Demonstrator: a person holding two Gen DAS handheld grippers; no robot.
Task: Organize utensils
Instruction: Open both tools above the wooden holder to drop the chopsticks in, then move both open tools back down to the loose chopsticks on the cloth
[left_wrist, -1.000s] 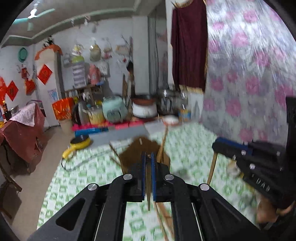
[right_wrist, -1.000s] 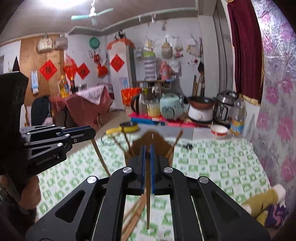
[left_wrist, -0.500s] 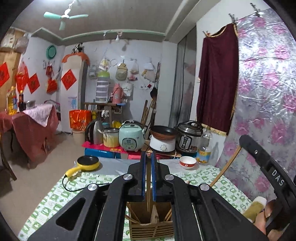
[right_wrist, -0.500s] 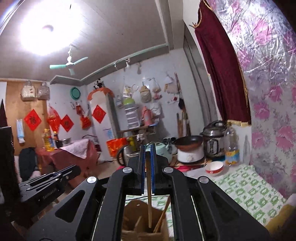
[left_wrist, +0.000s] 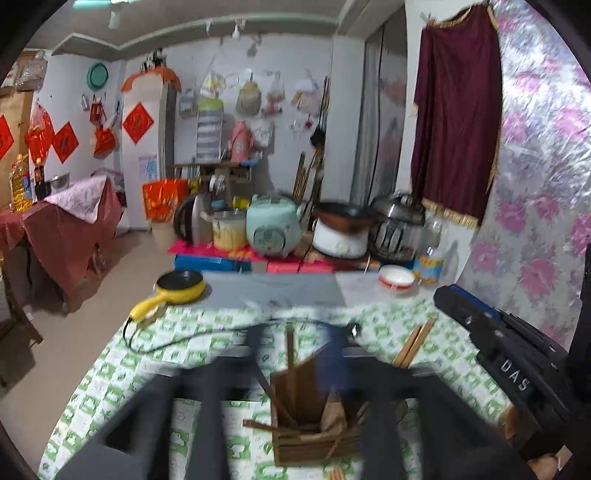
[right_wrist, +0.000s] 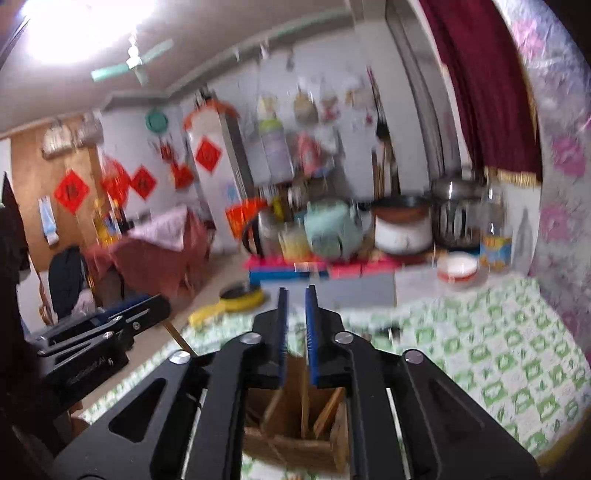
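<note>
While both grippers hovered over the wooden utensil holder (right_wrist: 295, 424) on the green-patterned tablecloth (right_wrist: 498, 354), right gripper (right_wrist: 295, 325) jaws stood parted, empty; left gripper (left_wrist: 291, 354) blurred, jaws spread. Chopsticks (left_wrist: 290, 354) stood inside holder.

**Clutter behind my work area**

Mid-frame in my left view I see a mint rice cooker (left_wrist: 272, 229) beside a black kettle (left_wrist: 191, 224). A yellow frying pan (left_wrist: 180, 286) sits left of centre, a red-rimmed bowl (left_wrist: 396, 278) right of centre. A maroon curtain (left_wrist: 456, 110) hangs upper right.
</note>
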